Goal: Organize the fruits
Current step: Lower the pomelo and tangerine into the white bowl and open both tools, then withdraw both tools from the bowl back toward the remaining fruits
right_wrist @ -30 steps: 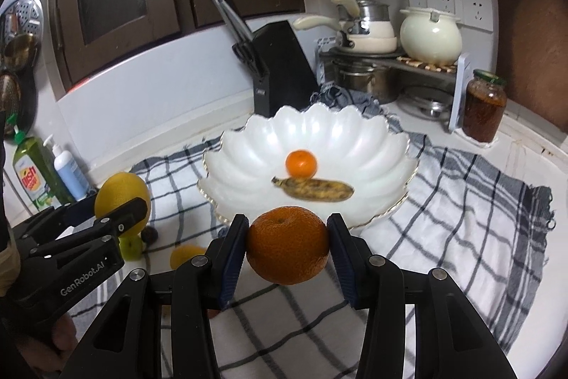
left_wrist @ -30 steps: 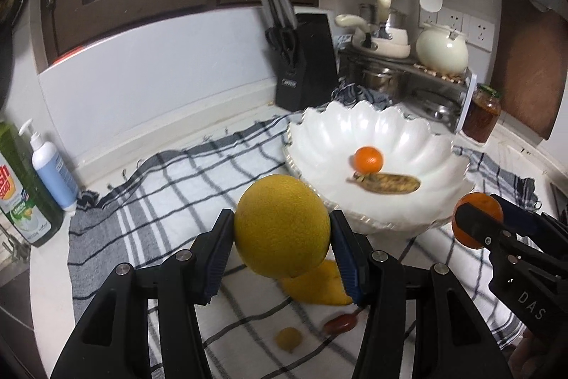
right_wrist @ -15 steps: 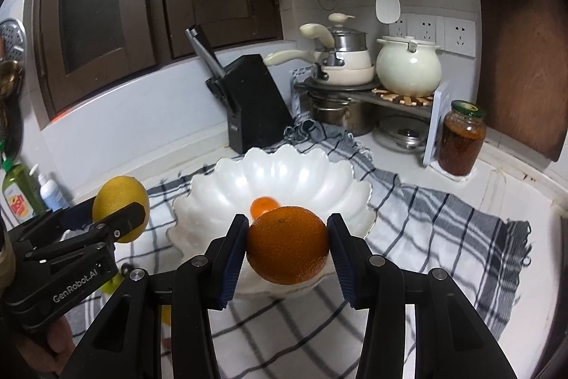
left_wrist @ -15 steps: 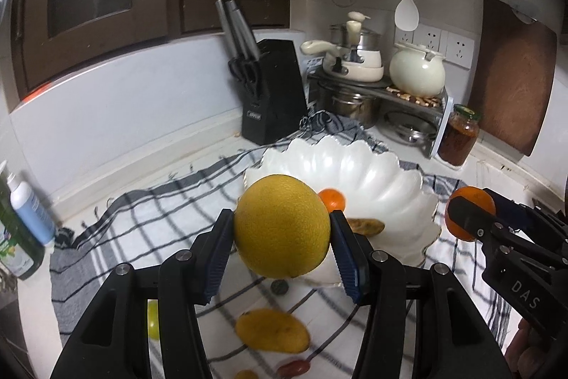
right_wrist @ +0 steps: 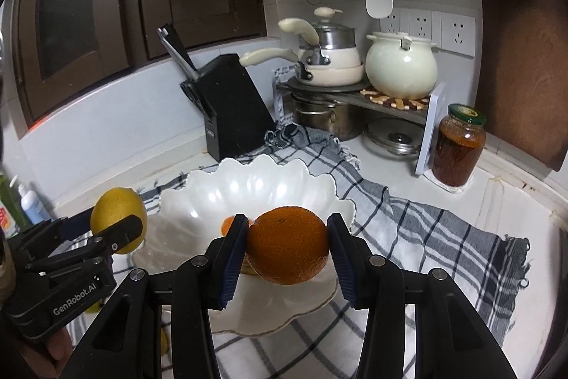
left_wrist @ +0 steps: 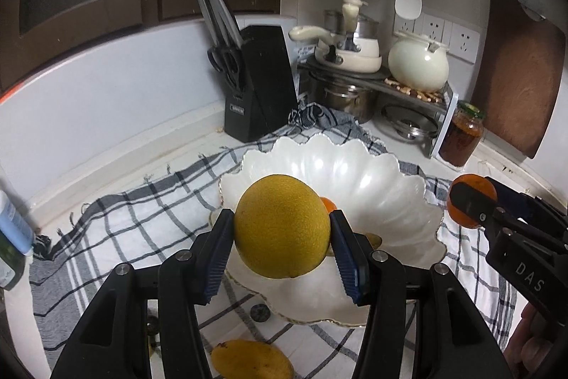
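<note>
My left gripper point(left_wrist: 282, 237) is shut on a large yellow citrus fruit point(left_wrist: 282, 226), held above the near left rim of the white scalloped bowl point(left_wrist: 372, 173). My right gripper point(right_wrist: 287, 249) is shut on an orange point(right_wrist: 287, 249), held over the bowl point(right_wrist: 248, 183) near its front. A small orange point(left_wrist: 328, 203) and a brownish banana point(left_wrist: 374, 238) lie in the bowl, mostly hidden behind the held fruits. In the left wrist view the right gripper point(left_wrist: 468, 206) shows at the right edge with its orange. A yellow mango point(left_wrist: 252, 359) lies on the checked cloth in front of the bowl.
A checked cloth point(right_wrist: 426, 237) covers the counter. A black knife block point(left_wrist: 259, 84) stands behind the bowl. A pot rack with a kettle point(right_wrist: 401, 66), a jar point(right_wrist: 458, 144), a leaning cutting board point(left_wrist: 518, 73) and soap bottles point(right_wrist: 28, 205) ring the counter.
Both grippers have moved forward and a little up with their fruits, from in front of the bowl to over its near rim. The bowl's contents are now largely hidden behind the fruits.
</note>
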A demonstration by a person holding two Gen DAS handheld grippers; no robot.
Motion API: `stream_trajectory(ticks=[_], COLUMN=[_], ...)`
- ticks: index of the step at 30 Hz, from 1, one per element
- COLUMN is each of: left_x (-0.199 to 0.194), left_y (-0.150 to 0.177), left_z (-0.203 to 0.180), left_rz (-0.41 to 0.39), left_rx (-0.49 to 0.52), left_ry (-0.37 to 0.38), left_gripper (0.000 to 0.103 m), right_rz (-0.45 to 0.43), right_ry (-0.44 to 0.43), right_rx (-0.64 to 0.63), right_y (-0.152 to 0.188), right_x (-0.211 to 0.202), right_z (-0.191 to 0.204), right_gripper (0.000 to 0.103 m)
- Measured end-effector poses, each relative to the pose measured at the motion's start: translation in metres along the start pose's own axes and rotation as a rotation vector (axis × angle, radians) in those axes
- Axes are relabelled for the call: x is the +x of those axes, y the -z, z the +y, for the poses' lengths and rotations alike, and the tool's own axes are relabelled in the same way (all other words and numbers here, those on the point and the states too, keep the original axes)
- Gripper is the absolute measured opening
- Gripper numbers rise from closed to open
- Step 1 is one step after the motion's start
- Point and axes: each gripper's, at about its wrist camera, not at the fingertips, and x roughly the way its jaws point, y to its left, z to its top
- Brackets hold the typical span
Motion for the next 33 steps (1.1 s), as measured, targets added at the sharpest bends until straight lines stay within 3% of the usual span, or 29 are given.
stream_trajectory(ticks=[23,24,25,26,28,30,33], left_x=[0.06,0.061,0.061,0.059,0.054,0.049,0.042], left_y=[0.028,0.029,0.03,0.03,0.029,0.027,0.024], left_z=[-0.002,-0.002,-0.001,-0.002,-0.001,-0.001,0.0], left_rz=[0.177,0.184,0.179,0.167,0.148,0.135,0.112], left_rx=[-0.02,-0.022,-0.024,-0.021,-0.021,-0.014,-0.007], left_ry=[0.02,0.016,0.009,-0.003,-0.013,-0.026,-0.057], left_gripper=[0.054,0.054,0.056,0.066,0.075,0.076,0.087], right_rz=[0.159,0.166,0.167,0.164,0.144,0.13,0.109], right_ry=[-0.033,-0.028,-0.022,-0.016,-0.003,0.017,0.045], right_rx=[0.034,0.036,0.035,0.034,0.04,0.043,0.052], right_y=[0.025,0.026,0.026,0.026,0.025,0.023,0.021], right_x=[0.059,0.06,0.06,0.059,0.054,0.05,0.044], right_z=[-0.015,-0.015,-0.015,-0.014,-0.014,-0.014,-0.016], right_gripper=[0.049,0.051,0.061,0.073,0.082,0.085,0.09])
